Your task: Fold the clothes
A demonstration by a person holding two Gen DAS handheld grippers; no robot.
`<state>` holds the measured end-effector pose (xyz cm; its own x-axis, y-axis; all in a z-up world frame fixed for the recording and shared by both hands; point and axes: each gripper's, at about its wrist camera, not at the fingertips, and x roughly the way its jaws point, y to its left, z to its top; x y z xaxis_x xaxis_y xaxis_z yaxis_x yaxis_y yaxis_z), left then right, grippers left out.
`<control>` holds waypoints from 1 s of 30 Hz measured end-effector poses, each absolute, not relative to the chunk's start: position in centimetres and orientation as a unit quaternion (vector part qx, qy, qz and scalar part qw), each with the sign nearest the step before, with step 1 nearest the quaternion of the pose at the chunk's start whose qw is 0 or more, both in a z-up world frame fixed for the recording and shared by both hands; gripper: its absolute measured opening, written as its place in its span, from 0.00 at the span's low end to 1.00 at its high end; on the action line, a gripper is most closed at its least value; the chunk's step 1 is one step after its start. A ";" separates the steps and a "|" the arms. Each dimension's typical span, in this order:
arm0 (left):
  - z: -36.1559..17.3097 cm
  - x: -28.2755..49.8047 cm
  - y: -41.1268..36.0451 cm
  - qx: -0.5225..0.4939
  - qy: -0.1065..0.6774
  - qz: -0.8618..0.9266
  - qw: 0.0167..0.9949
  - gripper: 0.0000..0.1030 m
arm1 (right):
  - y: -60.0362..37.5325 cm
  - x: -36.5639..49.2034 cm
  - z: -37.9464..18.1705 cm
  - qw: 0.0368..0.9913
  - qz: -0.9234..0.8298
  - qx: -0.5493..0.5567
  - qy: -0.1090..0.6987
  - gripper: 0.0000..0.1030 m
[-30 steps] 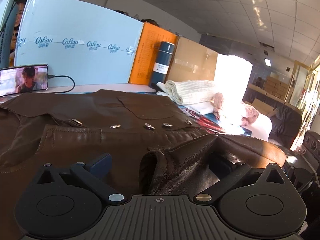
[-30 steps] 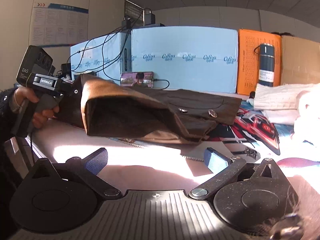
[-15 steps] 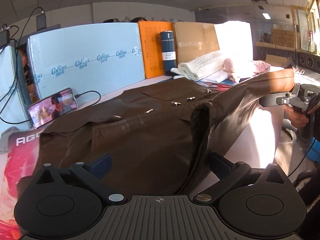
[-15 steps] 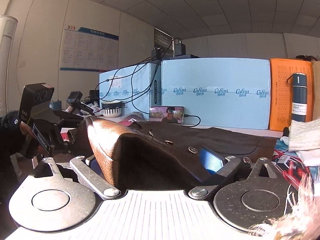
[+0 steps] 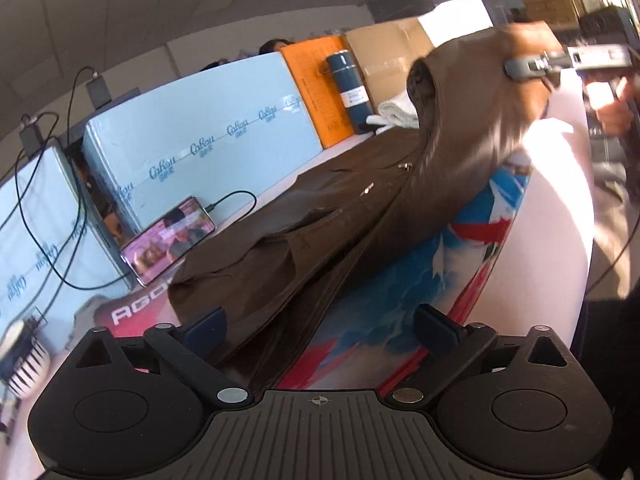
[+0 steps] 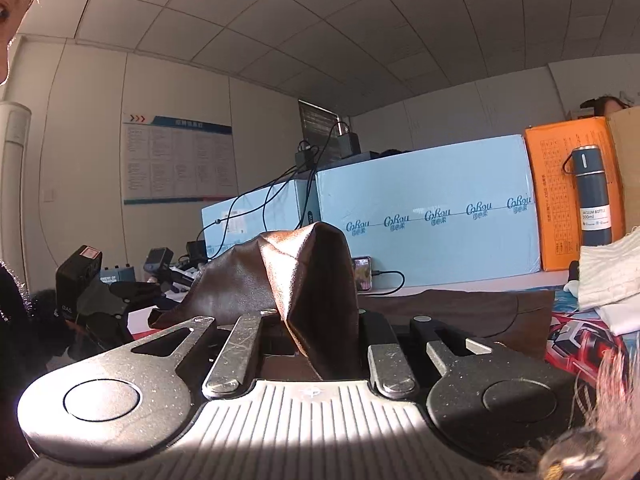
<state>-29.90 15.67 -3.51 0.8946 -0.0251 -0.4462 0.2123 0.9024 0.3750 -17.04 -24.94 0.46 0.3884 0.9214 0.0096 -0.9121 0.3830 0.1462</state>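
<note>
A brown leather jacket (image 5: 320, 236) lies across the table, with its sleeve end lifted high at the upper right. My right gripper (image 6: 316, 320) is shut on that sleeve (image 6: 312, 276), which stands up as a folded peak between its fingers. In the left wrist view the right gripper (image 5: 532, 66) pinches the raised sleeve. My left gripper (image 5: 320, 324) is open; the jacket's near edge lies between its fingers, by the left fingertip (image 5: 204, 324). In the right wrist view the left gripper (image 6: 132, 292) sits low at the left.
Blue foam boards (image 5: 200, 140), an orange panel (image 5: 316, 84) and a dark flask (image 5: 348, 88) stand at the back. A phone (image 5: 168, 236) with a cable leans there. Folded white knitwear (image 6: 608, 272) lies right. A colourful mat (image 5: 420, 272) covers the table.
My right gripper has closed on the sleeve and lifted it up. My left gripper has let the jacket go and now stands open, drawn back to the jacket's near edge.
</note>
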 end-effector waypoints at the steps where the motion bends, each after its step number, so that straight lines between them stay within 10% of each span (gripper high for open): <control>1: -3.5 -29.9 15.9 0.223 0.224 -0.066 0.946 0.79 | -25.1 -17.0 0.6 0.837 0.543 0.062 0.033 0.10; 5: -3.3 -29.8 16.7 0.267 0.235 -0.080 0.931 0.13 | -25.3 -16.7 1.0 0.851 0.520 0.062 0.021 0.10; 7: -3.2 -30.1 16.8 0.275 0.245 -0.095 0.925 0.04 | -25.4 -16.8 1.3 0.854 0.516 0.059 0.016 0.09; 17: -1.2 -30.1 17.4 0.163 0.127 -0.074 0.976 0.07 | -25.9 -16.3 4.2 0.881 0.470 0.023 -0.049 0.07; 30: -0.6 -17.6 22.7 -0.087 0.205 0.010 0.975 0.11 | -16.7 -4.4 5.3 0.937 0.348 -0.012 0.016 0.07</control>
